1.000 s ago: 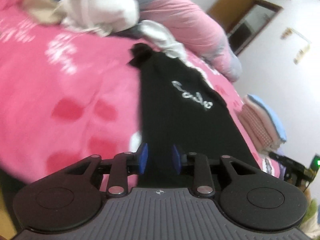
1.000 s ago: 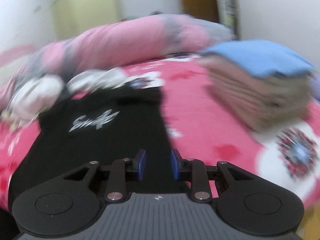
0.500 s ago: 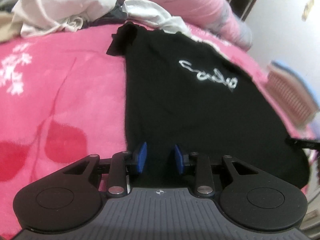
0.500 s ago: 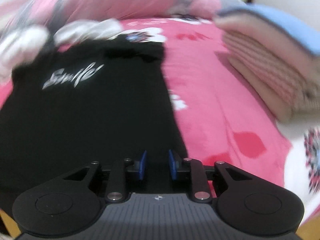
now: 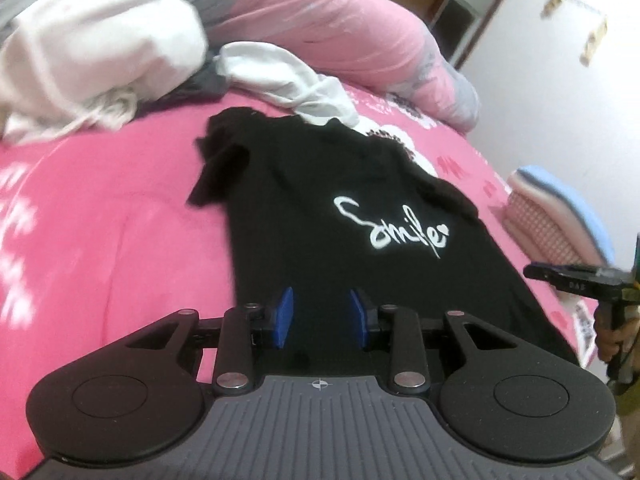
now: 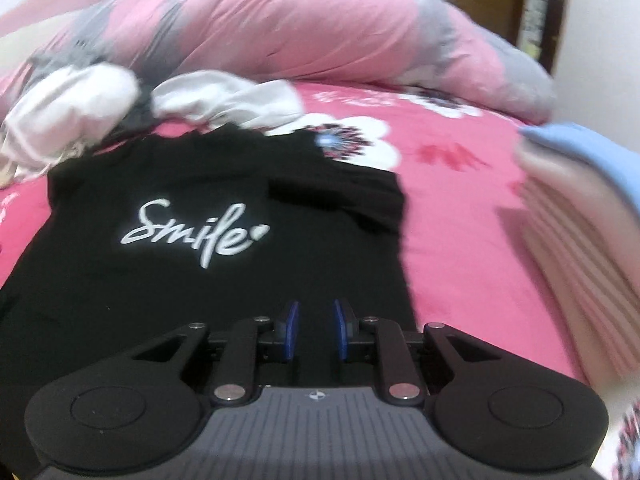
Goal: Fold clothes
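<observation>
A black T-shirt (image 5: 328, 208) with white "Smile" lettering lies spread flat on the pink bed cover; it also shows in the right wrist view (image 6: 192, 240). My left gripper (image 5: 320, 314) is open over the shirt's near hem, close to its left edge, holding nothing. My right gripper (image 6: 314, 330) is open over the hem near the shirt's right edge, holding nothing. The right gripper's tip (image 5: 568, 274) shows at the right edge of the left wrist view. The shirt's sleeves lie bunched at the far corners.
A pile of white and grey clothes (image 5: 100, 52) lies beyond the shirt at the left. A pink and grey rolled duvet (image 6: 320, 32) runs along the back. A stack of folded clothes with a blue top (image 5: 560, 216) stands at the right.
Both grippers have drawn back and risen a little over the shirt's hem, so more of the shirt and its lettering shows. The shirt lies flatter and wider than before.
</observation>
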Motion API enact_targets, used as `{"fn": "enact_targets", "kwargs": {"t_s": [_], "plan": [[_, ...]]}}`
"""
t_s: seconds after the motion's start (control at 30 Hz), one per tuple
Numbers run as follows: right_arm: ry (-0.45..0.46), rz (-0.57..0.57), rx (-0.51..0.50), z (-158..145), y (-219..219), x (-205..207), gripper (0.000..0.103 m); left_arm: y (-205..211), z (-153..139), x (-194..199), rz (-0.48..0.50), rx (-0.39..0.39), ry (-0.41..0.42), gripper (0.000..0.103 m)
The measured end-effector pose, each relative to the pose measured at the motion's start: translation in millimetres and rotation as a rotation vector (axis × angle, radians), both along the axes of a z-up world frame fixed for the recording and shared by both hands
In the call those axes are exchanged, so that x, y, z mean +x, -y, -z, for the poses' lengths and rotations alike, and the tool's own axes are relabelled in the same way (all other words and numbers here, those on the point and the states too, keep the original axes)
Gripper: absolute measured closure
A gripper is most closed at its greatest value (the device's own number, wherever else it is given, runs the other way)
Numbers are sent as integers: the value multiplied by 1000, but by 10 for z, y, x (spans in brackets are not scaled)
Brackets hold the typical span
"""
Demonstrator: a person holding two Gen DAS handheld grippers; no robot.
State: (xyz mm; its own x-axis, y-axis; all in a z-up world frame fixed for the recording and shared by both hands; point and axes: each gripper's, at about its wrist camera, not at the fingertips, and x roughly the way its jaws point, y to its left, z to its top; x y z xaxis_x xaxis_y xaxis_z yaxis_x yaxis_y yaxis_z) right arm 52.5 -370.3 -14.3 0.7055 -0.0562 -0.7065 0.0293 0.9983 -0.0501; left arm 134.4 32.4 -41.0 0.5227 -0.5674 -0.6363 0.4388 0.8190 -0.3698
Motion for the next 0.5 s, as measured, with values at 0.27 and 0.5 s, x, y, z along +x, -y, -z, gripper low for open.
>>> {"fn": "enact_targets", "kwargs": {"t_s": [0.27, 0.5], "plan": [[-4, -93, -83, 96, -30, 693, 82, 485, 226, 589, 18, 139, 20, 72], [37, -231, -124, 328, -122, 1276, 81, 503, 412, 900, -88, 123, 96, 72]]}}
